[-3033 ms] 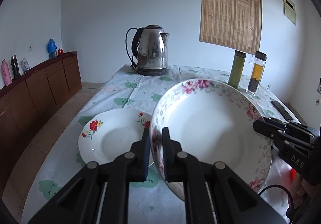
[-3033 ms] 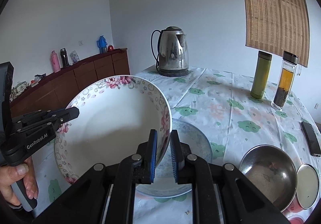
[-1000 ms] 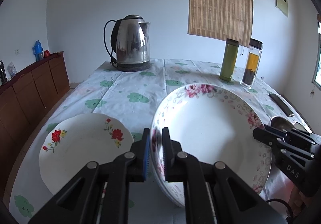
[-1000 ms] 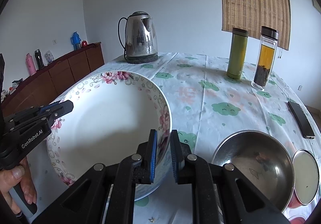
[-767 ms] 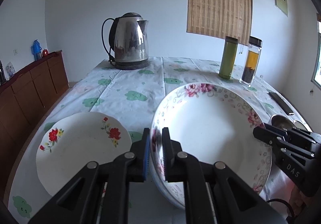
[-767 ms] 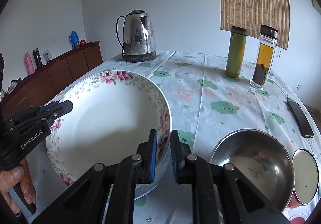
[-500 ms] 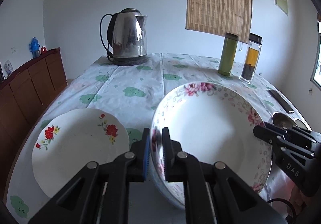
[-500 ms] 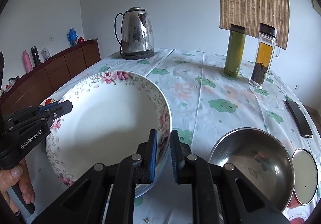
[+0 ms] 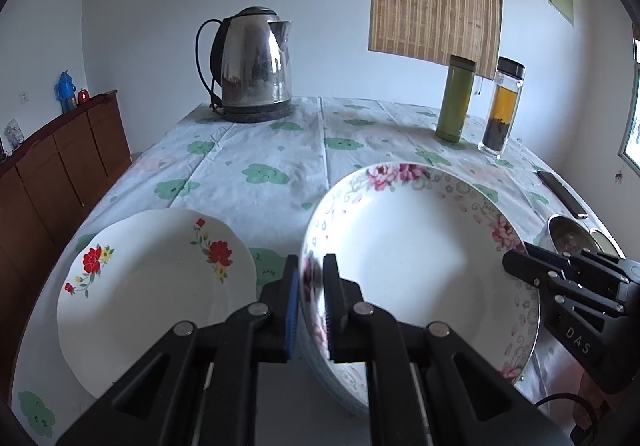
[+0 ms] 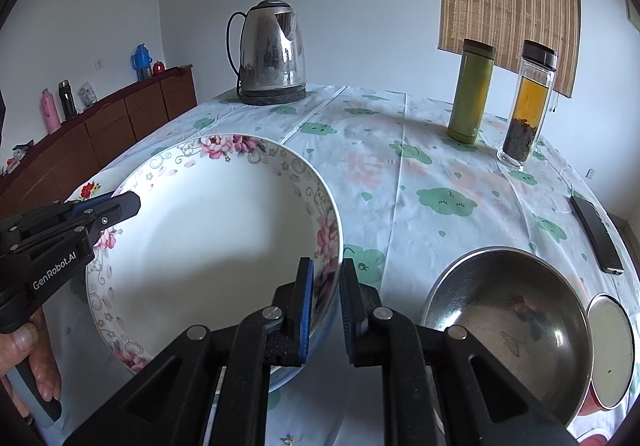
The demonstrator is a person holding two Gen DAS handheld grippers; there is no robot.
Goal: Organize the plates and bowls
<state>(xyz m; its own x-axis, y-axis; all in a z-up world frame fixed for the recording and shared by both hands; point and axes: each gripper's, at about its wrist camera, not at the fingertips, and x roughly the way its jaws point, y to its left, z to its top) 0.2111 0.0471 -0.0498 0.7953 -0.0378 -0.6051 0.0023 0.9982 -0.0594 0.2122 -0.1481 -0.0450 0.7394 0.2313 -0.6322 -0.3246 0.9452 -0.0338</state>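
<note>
The right gripper [image 10: 323,300] pinches the near rim of a pink-flowered bowl [image 10: 208,246], and the left gripper [image 10: 120,206], held by a hand [image 10: 36,362], clamps the opposite rim. On the tablecloth [image 10: 420,174] stand a steel bowl [image 10: 504,330], a kettle [image 10: 274,54], a green flask [image 10: 472,102] and a tea bottle [image 10: 526,106].

The left gripper [image 9: 309,288] and right gripper [image 10: 325,296] each clamped opposite rims of the floral bowl [image 10: 208,246], both angled downward.
</note>
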